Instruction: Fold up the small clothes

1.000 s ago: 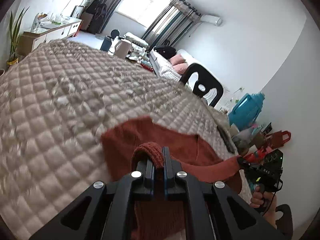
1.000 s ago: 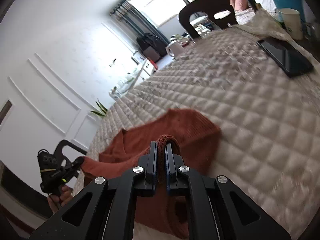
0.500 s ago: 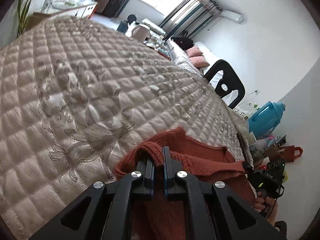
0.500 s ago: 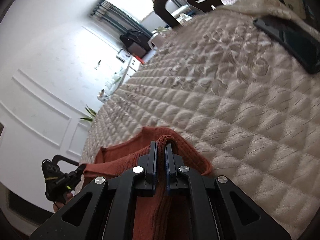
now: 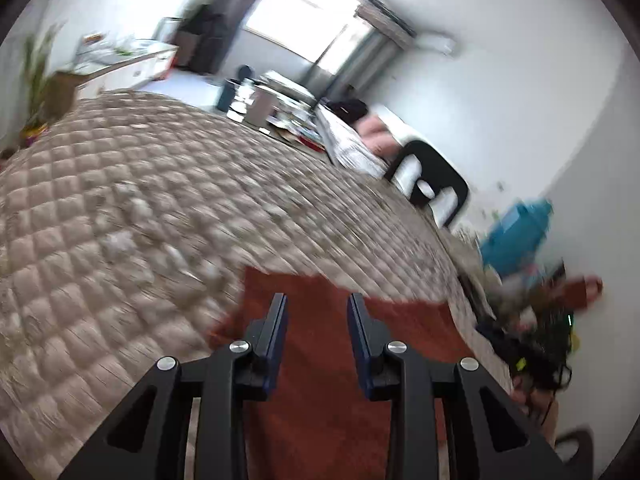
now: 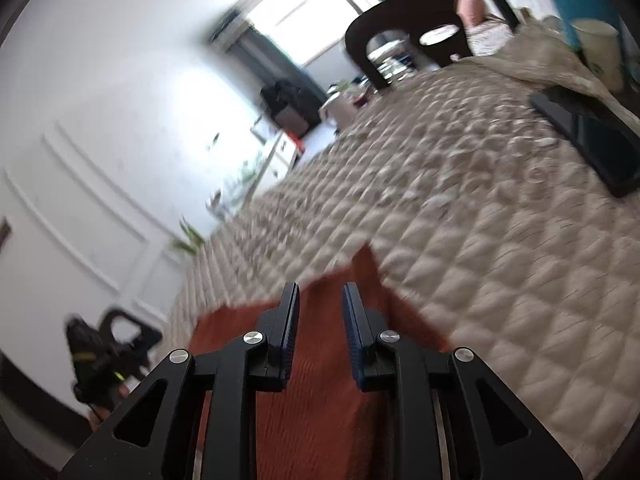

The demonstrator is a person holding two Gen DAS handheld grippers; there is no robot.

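Left gripper (image 5: 316, 300): jaws have just been opening, now apart, nothing pinched; the rust-red garment (image 5: 320, 400) lies flat beneath, released. Right gripper (image 6: 320, 290) likewise parted, having just opened, over the same garment on the quilted cover (image 6: 500, 260). A dark phone (image 6: 592, 140) lies at two o'clock.

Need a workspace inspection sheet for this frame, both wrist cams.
Surface: beige quilted cover, bumpy, mostly bare.
Job's things: rust-red knit garment lying flat at the near edge.
Clutter: black phone on the quilt, pale cup beyond it.
Grippers: left tool and right tool have just been opening; garment below the gaps, pads not pressing.
Cables: nothing seen.
Surroundings: black chair, window, plant.
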